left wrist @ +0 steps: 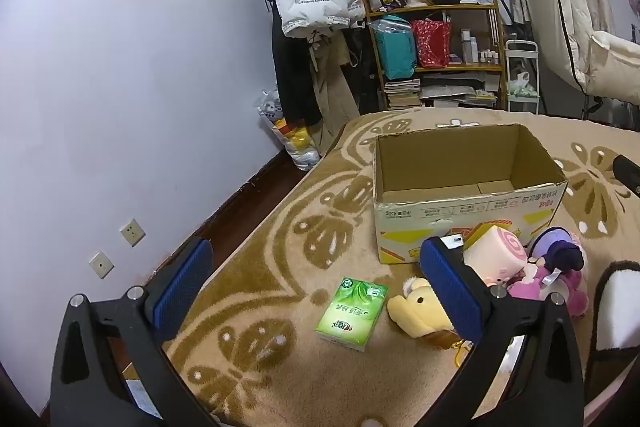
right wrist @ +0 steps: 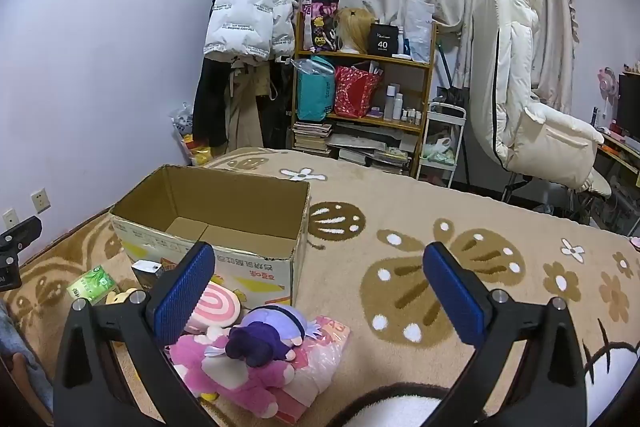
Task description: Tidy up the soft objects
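Note:
An open, empty cardboard box stands on the patterned blanket. In front of it lies a heap of soft toys: a yellow plush, a pink swirl roll plush, a purple-haired doll and a pink plush. A green tissue pack lies left of the heap. My left gripper hovers open above the tissue pack and yellow plush. My right gripper hovers open, its left finger over the toy heap. Neither holds anything.
The blanket covers a bed beside a pale wall with sockets. Beyond the bed stand a cluttered shelf, hanging coats, and a white recliner chair. A black and white plush edge lies at the near right.

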`<state>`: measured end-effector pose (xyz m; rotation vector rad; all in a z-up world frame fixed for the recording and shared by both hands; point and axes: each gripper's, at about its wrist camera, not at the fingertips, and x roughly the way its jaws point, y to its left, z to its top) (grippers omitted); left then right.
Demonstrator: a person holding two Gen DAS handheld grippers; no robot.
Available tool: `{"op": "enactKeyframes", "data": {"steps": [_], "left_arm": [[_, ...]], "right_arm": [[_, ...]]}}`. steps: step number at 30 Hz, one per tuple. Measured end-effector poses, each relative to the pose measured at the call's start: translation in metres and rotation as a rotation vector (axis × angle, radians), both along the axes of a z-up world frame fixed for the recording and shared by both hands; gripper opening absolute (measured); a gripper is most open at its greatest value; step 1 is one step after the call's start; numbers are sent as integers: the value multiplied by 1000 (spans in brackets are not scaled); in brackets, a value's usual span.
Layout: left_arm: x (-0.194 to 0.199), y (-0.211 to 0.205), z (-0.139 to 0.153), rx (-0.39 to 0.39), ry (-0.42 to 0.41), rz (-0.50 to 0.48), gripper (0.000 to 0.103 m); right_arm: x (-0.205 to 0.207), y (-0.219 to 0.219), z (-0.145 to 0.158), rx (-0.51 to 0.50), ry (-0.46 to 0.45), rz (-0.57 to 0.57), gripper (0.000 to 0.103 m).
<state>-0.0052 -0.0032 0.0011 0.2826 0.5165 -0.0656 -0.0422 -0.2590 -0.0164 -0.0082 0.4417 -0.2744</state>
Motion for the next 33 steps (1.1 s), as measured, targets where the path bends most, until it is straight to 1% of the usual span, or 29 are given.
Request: {"op": "enactKeyframes", "data": {"steps": [3,4,33], "left_arm": [[-2,0,1,-2,4,1,102],[5,3,-1,0,5,2,102],[8,3,-7,11,14,5,102]], "right_arm": [[0,-1,0,3,-4,2,103],[0,-1,0,1,-4,0,103],[2,-1,-3,-1,-3,3,103]]}}
